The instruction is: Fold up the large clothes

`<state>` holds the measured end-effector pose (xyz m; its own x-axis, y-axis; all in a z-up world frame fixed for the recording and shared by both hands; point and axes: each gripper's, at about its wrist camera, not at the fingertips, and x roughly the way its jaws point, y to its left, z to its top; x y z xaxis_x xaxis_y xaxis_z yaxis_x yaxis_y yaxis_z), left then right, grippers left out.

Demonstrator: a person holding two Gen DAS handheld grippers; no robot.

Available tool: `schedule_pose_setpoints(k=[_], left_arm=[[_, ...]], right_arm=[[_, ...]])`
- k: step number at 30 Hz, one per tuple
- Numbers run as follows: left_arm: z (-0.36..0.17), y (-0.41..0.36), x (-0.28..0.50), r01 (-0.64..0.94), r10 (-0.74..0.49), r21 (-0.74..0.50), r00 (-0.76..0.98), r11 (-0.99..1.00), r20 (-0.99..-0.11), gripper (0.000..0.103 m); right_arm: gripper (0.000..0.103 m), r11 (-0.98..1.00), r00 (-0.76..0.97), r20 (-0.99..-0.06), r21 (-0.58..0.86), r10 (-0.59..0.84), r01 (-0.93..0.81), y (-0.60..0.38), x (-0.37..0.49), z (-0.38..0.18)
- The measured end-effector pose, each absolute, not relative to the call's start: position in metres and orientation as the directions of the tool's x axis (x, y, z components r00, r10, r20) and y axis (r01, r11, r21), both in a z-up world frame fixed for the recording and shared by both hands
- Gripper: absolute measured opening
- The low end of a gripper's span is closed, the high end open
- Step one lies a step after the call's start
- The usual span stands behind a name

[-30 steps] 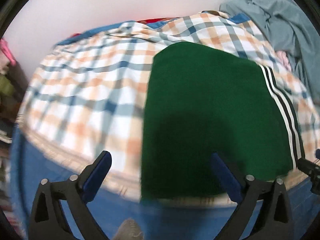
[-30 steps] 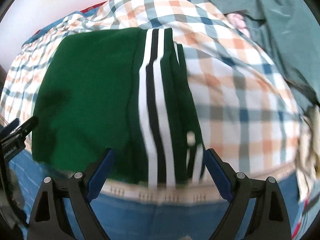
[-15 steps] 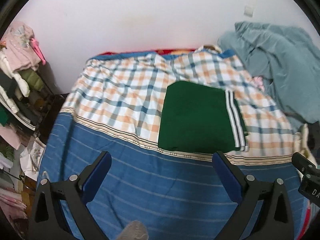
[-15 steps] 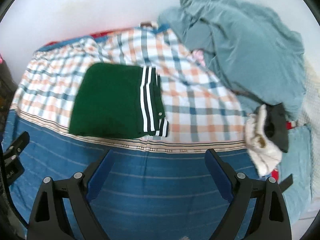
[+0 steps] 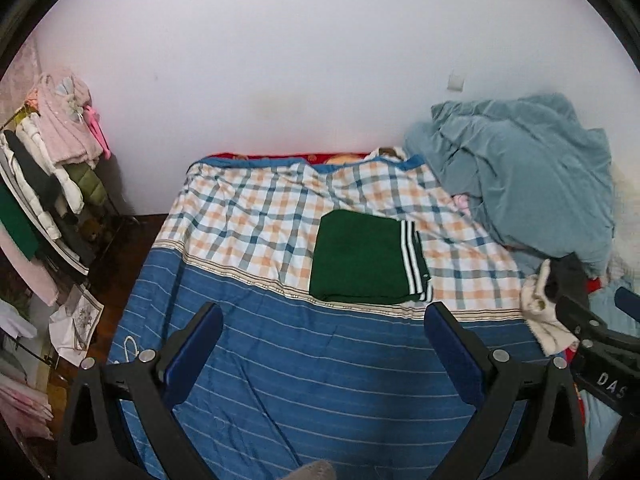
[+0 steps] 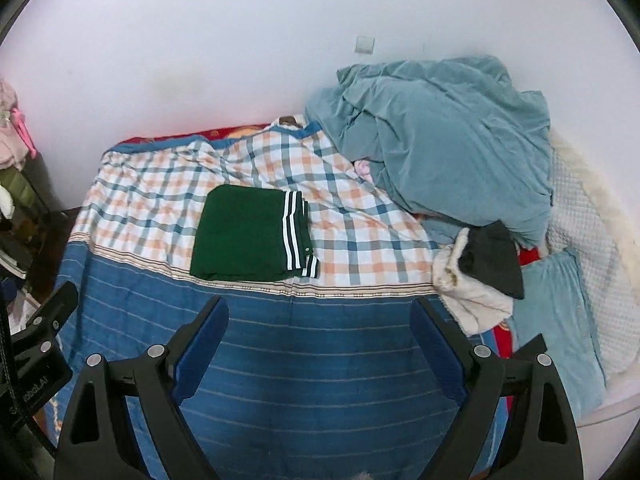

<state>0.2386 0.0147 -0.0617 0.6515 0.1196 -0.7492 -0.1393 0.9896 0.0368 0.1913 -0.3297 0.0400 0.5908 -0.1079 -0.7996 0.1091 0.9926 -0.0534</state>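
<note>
A dark green garment with white and black side stripes (image 5: 360, 258) lies folded into a flat rectangle on the checked part of the bed cover (image 5: 256, 216). It also shows in the right wrist view (image 6: 244, 234). My left gripper (image 5: 324, 336) is open and empty, well back from the garment, over the blue striped cover. My right gripper (image 6: 318, 328) is open and empty too, likewise back from it. The right gripper's body shows at the right edge of the left wrist view (image 5: 592, 340).
A crumpled grey-blue blanket (image 6: 436, 148) is heaped at the bed's far right. A cream and dark grey bundle of clothes (image 6: 480, 276) lies right of the green garment. A clothes rack (image 5: 48, 192) stands left of the bed. A white wall (image 5: 320, 60) is behind.
Both grippers have pulled far back and up from the green garment, so it looks much smaller. The garment stays folded and still on the bed.
</note>
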Motion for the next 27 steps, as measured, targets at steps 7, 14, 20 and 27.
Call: schedule_pose_setpoints(k=[7, 14, 20, 27], left_arm=[[-0.021, 0.01, 0.198, -0.138, 0.123, 0.043, 0.648, 0.989, -0.751, 0.103], [0.002, 0.006, 0.177, -0.13, 0.122, 0.051, 0.627, 0.99, -0.769, 0.103], [0.018, 0.004, 0.161, -0.159, 0.141, 0.048, 0.647, 0.986, -0.749, 0.103], [0.028, 0.002, 0.15, -0.179, 0.156, 0.045, 0.68, 0.983, -0.716, 0.103]], right_arm=[[0.093, 0.995, 0.64, -0.764, -0.041, -0.09, 0.091, -0.335, 0.125, 0.105], [0.093, 0.997, 0.657, -0.751, -0.045, -0.073, 0.06, -0.337, 0.087, 0.149], [0.094, 0.999, 0.676, -0.735, -0.041, -0.054, 0.036, -0.341, 0.071, 0.176], [0.095, 0.999, 0.698, -0.715, -0.034, -0.038, 0.02, -0.346, 0.058, 0.193]])
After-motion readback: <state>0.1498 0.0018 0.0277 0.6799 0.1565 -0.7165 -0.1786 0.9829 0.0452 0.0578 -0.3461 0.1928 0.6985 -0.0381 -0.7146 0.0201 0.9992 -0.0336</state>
